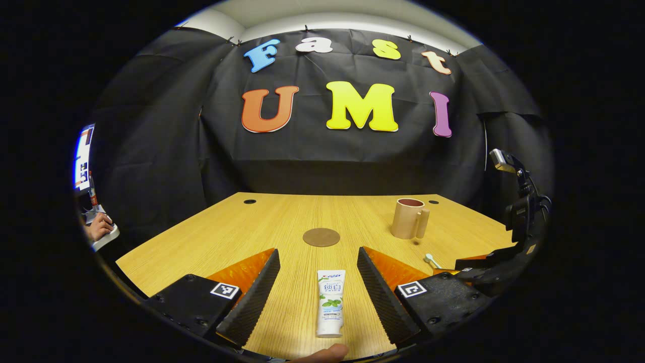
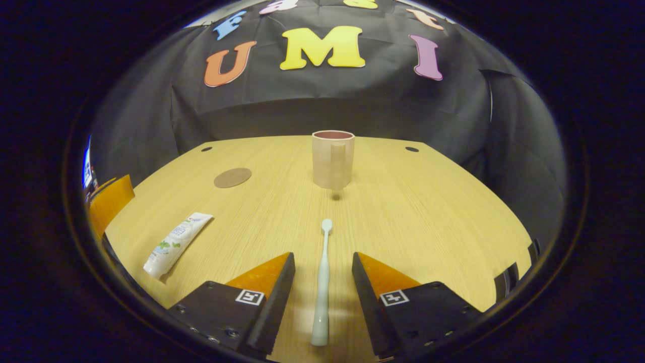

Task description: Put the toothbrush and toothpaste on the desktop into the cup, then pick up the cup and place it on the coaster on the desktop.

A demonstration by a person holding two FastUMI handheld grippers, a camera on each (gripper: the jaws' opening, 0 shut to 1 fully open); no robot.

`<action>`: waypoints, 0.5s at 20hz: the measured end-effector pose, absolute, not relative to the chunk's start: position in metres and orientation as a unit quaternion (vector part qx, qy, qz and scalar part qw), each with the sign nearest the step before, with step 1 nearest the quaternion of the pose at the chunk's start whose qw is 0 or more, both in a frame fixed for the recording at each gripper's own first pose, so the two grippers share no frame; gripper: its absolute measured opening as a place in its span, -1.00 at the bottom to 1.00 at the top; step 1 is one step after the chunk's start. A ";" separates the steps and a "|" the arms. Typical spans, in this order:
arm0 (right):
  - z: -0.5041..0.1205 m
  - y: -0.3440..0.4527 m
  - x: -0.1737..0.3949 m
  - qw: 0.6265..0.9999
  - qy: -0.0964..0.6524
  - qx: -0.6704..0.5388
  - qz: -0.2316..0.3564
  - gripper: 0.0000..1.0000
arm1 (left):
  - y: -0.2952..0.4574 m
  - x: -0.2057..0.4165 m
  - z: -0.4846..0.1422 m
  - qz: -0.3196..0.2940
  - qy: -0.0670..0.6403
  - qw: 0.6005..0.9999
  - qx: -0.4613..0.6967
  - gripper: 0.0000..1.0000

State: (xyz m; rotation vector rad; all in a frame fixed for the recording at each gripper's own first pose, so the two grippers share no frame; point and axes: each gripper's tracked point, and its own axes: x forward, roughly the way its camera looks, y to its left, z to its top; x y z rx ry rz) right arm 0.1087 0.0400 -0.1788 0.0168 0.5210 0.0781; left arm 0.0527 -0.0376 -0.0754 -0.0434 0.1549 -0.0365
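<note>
Left gripper (image 1: pixel 318 272): fingers spread wide, nothing grasped. The toothpaste (image 1: pixel 330 302) lies flat on the wooden desktop (image 1: pixel 252 227) between the two fingers, lengthwise along their line and touching neither, cap end nearest the camera. Straight ahead of this gripper, past the tube, the round brown coaster (image 1: pixel 321 237) lies bare on the desktop. Ahead and to its right the cup (image 1: pixel 408 218) stands upright, handle turned toward the camera. Close beside its right finger the head of the toothbrush (image 1: pixel 431 260) shows. A fingertip (image 1: pixel 325 353) sits at the bottom edge of the left gripper view. Right gripper (image 2: pixel 322 282): fingers likewise parted, holding nothing. The toothbrush (image 2: pixel 322 282) lies flat between them, handle toward the camera, head pointing forward, clear of both fingers. The cup (image 2: pixel 333 159) stands directly ahead of this gripper, well beyond the brush head. The coaster (image 2: pixel 232 177) lies ahead to the left, apart from the cup. The toothpaste (image 2: pixel 175 244) lies to the left, tilted on the desktop, near the left gripper's finger (image 2: pixel 111 201)
</note>
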 end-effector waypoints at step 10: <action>-0.192 0.033 0.123 0.949 0.314 0.033 0.018 -0.53 | -0.047 0.069 -0.094 -0.031 0.118 0.992 -0.017 0.96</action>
